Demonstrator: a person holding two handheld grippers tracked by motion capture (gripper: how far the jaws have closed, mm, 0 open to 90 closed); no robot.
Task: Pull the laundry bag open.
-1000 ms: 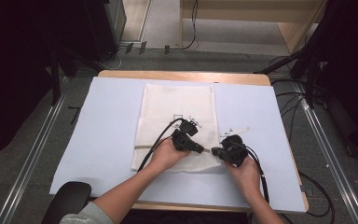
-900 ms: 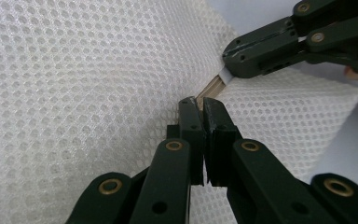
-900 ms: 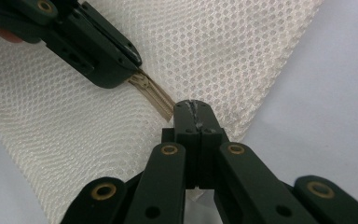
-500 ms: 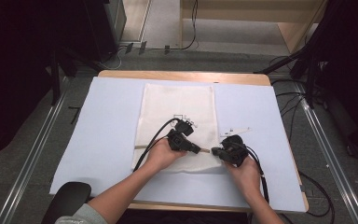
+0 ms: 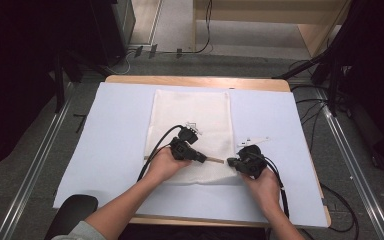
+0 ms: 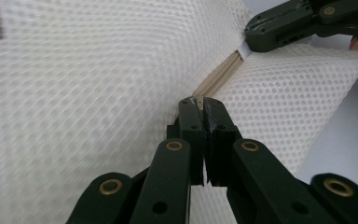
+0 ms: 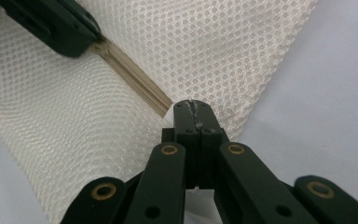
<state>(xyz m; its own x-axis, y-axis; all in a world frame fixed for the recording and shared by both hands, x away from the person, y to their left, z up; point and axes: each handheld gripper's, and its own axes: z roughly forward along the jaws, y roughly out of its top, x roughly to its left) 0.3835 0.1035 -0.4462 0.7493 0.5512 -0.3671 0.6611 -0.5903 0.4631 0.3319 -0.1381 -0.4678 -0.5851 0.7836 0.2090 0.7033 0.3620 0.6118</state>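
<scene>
White mesh bag (image 5: 192,132) lies flat at frame center on a pale blue mat (image 5: 115,135), tan zipper strip (image 5: 215,160) near its lower edge. Left gripper (image 5: 203,158) clamped shut on the zipper, prob. on the pull. Right gripper (image 5: 231,162) closed on the strip's other end at the bag's right edge. Wood table (image 5: 195,80) underneath.

Even, soft overhead light brightens the white table cover (image 5: 115,130) in the high view, while the surroundings fall dark. In the left gripper view the mesh bag (image 6: 74,93) blurs at left; shadows stay faint.
</scene>
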